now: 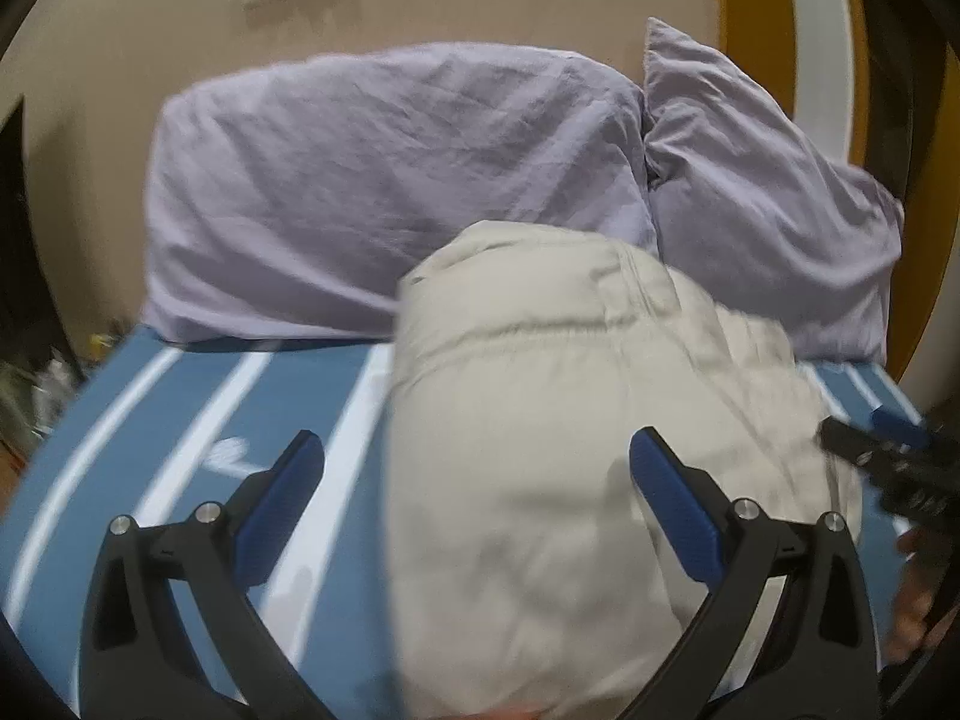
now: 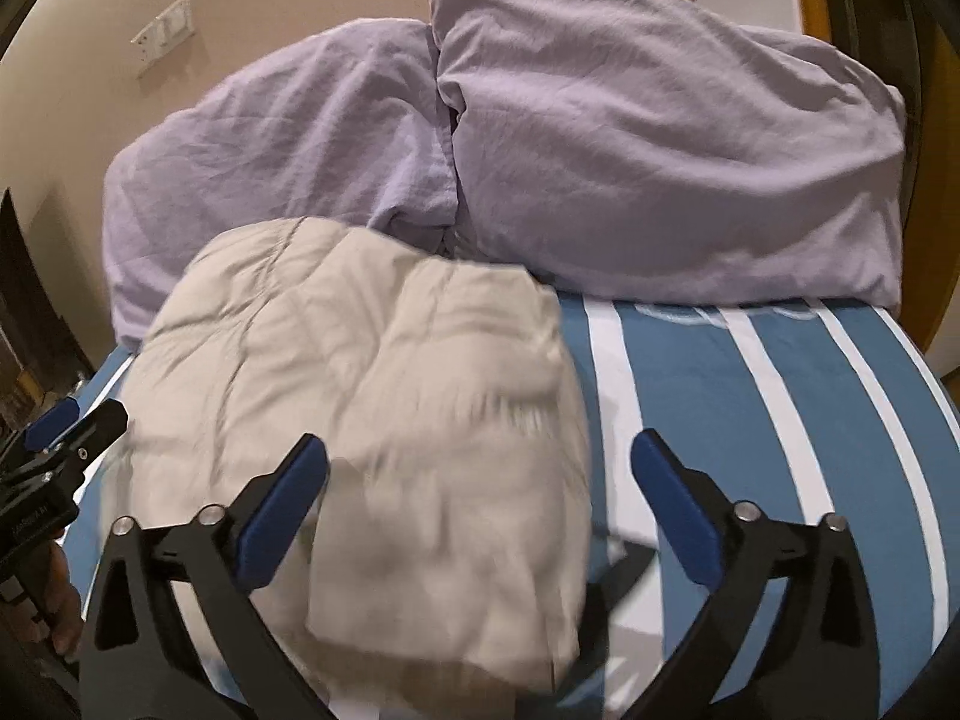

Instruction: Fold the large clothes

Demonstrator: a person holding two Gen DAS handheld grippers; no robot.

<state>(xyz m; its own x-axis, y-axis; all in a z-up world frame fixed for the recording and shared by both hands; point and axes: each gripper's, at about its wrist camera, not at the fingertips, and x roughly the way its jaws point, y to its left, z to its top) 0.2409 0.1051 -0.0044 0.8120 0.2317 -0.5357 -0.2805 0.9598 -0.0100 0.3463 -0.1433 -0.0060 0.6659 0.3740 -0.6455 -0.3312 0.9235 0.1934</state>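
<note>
Beige garment [image 2: 372, 396] lies folded in a compact bundle on bed [image 2: 780, 420], near pillows [image 2: 630, 150]. Left tool [image 1: 477, 468] & right tool [image 2: 480, 468] both open, gripping nothing. Fold looks approx. complete.

No legible text; only blurred pale marks on the striped bedsheet [image 1: 180, 420].

I see the folded garment [image 1: 540, 432] lying on the bed [image 1: 180, 408], its far end against two pillows [image 2: 660, 168] set side by side along the wall [image 1: 150, 30]. My left hand-held gripper [image 1: 477, 468] straddles its left part, my right hand-held gripper [image 2: 480, 474] its right edge.
</note>
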